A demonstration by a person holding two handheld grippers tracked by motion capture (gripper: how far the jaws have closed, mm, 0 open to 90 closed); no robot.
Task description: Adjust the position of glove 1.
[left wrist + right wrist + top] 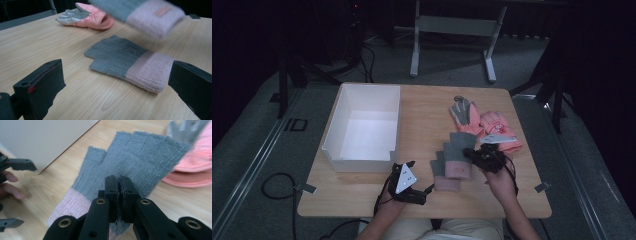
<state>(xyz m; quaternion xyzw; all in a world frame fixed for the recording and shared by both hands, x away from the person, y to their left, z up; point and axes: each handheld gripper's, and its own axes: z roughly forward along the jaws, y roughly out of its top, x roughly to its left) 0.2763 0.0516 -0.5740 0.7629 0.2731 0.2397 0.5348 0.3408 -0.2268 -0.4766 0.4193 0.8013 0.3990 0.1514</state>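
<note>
Your left tongs [421, 191] rest near the front edge of the tabletop [362, 192] with the jaws spread wide and nothing between them; in the left gripper view a grey knit glove with a pink cuff [130, 65] lies flat on the wood just beyond those jaws. Your right tongs [475, 154] are pinched tight on a second grey-and-pink glove [130, 162], gripping a fold of its knit near the palm, and that held glove [458, 155] hangs partly over the flat one [441, 172], its cuff toward you and its cut-off fingers pointing away. Just behind the right tongs sits a pair of pink padded gloves with grey palms [484, 122], touching one another. To the left, the white open box [362, 127] stands on the tabletop, well apart from the gloves.
</note>
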